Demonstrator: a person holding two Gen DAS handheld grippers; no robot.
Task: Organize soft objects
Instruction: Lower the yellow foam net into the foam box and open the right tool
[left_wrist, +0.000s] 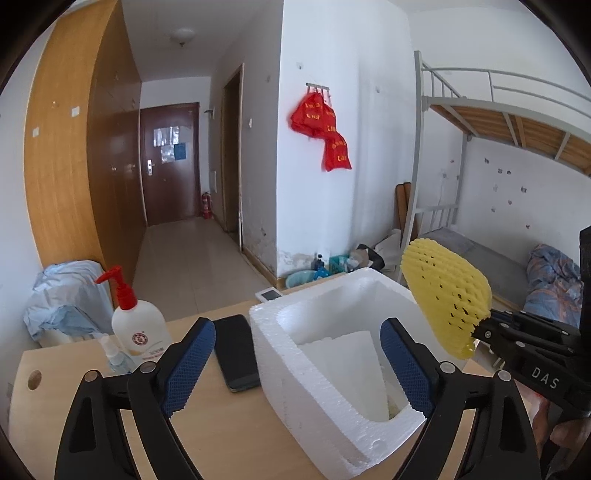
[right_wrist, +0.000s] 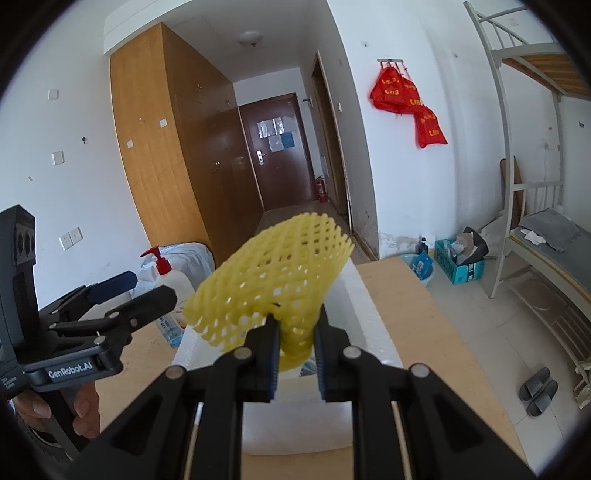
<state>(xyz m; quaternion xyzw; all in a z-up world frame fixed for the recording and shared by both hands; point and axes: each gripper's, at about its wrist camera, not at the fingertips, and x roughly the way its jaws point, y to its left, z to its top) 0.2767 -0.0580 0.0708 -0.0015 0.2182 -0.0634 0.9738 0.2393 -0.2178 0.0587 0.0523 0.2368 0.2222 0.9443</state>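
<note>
One yellow foam net sleeve (right_wrist: 273, 284) is held up in the air over the far right part of one white foam box (left_wrist: 332, 354), and its lower end is pinched between the two pads of the right claw (right_wrist: 295, 343), whose jaws are nearly closed on it. The sleeve is seen to fan out upward and to the left from the pinch, with its open mouth at the top. The right claw is pointed a little downward, and it enters the left wrist view from the right edge (left_wrist: 480, 332). The left claw (left_wrist: 297, 363) is spread wide and nothing is held in it; one blue pad (left_wrist: 192, 362) is over the counter (left_wrist: 221, 432) beside the box, and the other pad is inside the box opening, apart from the wall. The hand (right_wrist: 79, 406) that carries the left claw is seen low at the left of the right wrist view. The box is open at the top, its near wall is cut low, and one flat white foam piece (left_wrist: 343, 373) is leaned inside it. Just left of the box one dark phone (left_wrist: 236, 350) lies flat on the counter, then one white pump bottle with a red head (left_wrist: 136, 321) and one small clear bottle (left_wrist: 114, 354) are stood near the left edge. One round hole (left_wrist: 34, 379) is seen in the left corner of the counter. The near part of the counter in front of the phone is bare wood. Behind the counter, open floor runs to one brown door (left_wrist: 171, 162).
</note>
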